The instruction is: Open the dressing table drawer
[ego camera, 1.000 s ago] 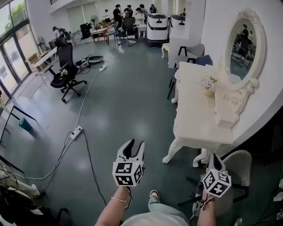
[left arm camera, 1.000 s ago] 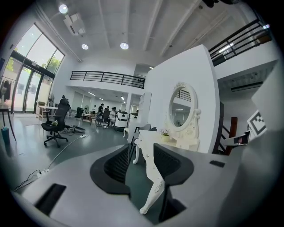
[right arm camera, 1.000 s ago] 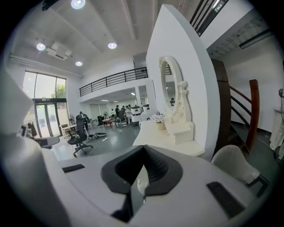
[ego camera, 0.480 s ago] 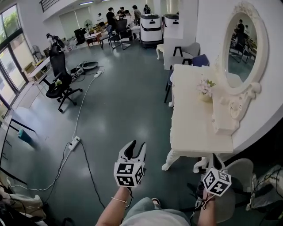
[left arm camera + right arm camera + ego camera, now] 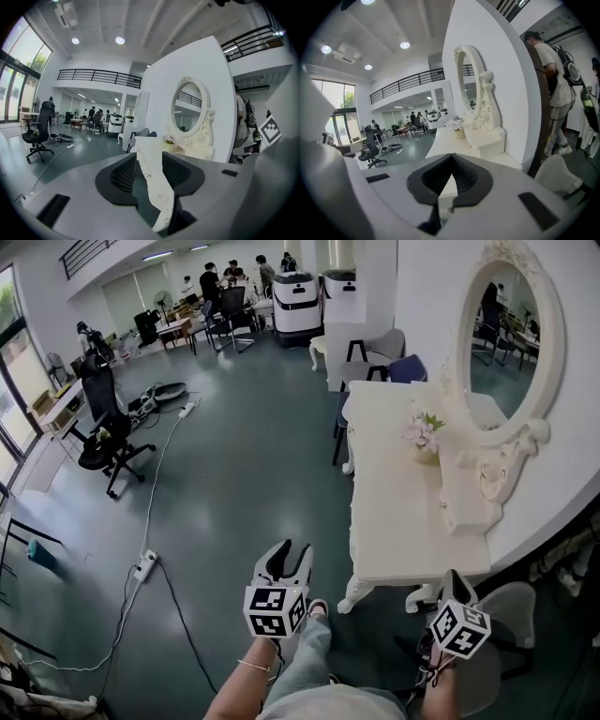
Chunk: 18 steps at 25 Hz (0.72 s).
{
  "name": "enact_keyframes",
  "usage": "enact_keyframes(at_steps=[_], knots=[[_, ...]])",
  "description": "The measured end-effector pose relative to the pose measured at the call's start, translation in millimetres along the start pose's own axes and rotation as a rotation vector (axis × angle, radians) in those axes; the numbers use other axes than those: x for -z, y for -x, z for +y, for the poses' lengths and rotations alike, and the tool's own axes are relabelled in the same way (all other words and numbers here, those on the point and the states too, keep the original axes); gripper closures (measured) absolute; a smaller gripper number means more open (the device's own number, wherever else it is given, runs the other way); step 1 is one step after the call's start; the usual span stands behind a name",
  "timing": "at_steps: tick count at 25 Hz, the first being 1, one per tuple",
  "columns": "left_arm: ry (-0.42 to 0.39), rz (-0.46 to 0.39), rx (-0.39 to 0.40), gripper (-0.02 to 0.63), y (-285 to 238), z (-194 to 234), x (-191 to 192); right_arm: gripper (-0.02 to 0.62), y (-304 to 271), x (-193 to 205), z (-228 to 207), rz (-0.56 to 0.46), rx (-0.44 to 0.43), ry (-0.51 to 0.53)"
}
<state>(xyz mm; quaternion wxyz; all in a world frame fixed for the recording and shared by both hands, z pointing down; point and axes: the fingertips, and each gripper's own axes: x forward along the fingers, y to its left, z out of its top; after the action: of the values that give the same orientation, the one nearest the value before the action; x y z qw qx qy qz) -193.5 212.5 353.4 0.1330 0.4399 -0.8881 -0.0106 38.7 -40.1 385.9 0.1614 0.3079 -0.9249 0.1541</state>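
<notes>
Far left on the grey floor stands a black office chair [image 5: 98,432], and a white power strip [image 5: 145,566] lies on its cable nearer the person. Neither is part of the job.

The left tongs [image 5: 286,557] are held out low over the floor, off the near left corner of the dressing table [image 5: 403,521]. Their jaws are spread with nothing between them, probably ready for a handle. Their own view looks along the table's carved front [image 5: 151,180], which is dotted with small dark knobs. The drawer must sit there, but I cannot tell which knob is its own.

A pot of pale flowers [image 5: 422,434] stands midway along the top towards the back edge, under the oval mirror [image 5: 497,334] and out of the way.

The right tongs [image 5: 454,579] hang just off the table's near edge, beside a pale chair [image 5: 511,610]. Their tips are pressed together on nothing, apparently idle.

No brand or writing can be read, only the black-and-white square markers on the tongs' cubes.
</notes>
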Motion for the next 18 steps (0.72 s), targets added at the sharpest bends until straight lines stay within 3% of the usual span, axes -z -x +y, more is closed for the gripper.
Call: enact_keyframes(at_steps=[7,18], knots=[[-0.016,-0.024,0.072,0.431,-78.4,11.6,-31.7,0.588,-52.8,-29.0,2.8,-0.031,0.047,-0.021],[-0.073,0.004,0.228,0.431,-210.1,18.7,-80.5,0.588,-139.3,-89.1,7.9,-0.075,0.152,-0.081]])
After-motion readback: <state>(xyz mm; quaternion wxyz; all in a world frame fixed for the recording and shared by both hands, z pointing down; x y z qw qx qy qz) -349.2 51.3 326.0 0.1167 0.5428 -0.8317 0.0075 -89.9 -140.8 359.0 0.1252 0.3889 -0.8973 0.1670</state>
